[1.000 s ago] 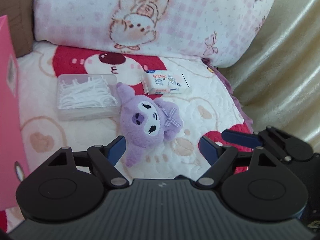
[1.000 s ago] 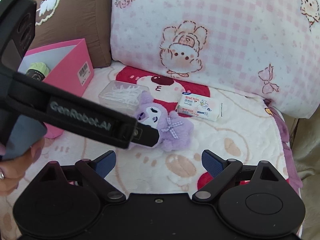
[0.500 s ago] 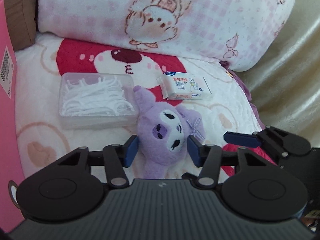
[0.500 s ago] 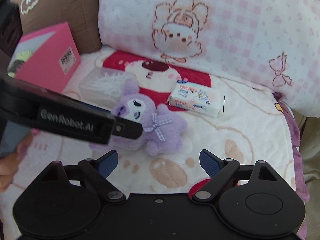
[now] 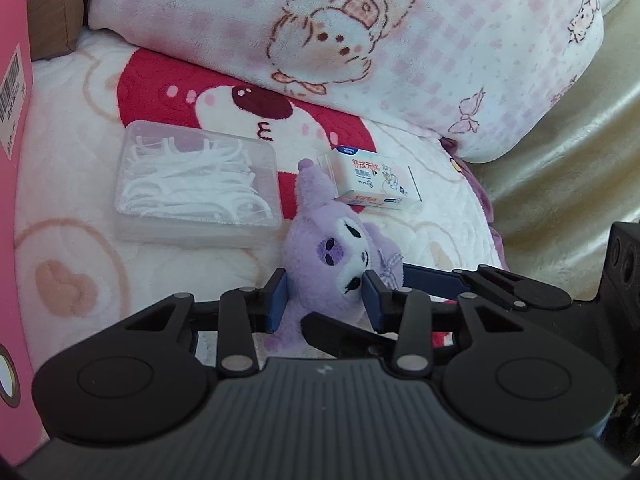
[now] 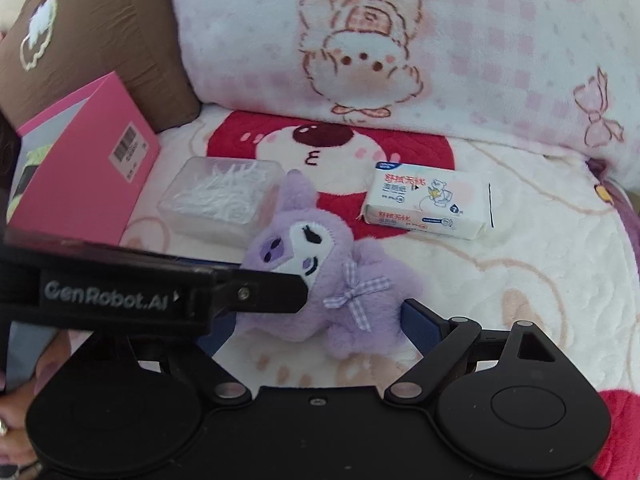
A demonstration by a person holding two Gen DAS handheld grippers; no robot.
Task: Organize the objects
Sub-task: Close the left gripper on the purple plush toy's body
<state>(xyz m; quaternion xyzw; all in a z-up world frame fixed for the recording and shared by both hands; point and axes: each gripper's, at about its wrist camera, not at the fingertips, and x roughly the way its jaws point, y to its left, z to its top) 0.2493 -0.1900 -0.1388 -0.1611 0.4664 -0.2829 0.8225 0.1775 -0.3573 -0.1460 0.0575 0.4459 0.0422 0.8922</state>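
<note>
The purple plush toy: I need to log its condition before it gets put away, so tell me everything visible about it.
The purple plush toy is a fluffy lilac animal with a white face, dark embroidered eyes, a pointed ear and a lilac gingham bow. It lies on its side on the cartoon blanket, beside the clear floss-pick box and near the tissue pack. The left gripper has its blue pads pressed against the head on both sides.

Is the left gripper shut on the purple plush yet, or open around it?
Shut on it: the left gripper has both blue pads pressed into the purple plush head, which still lies on the blanket.
</note>
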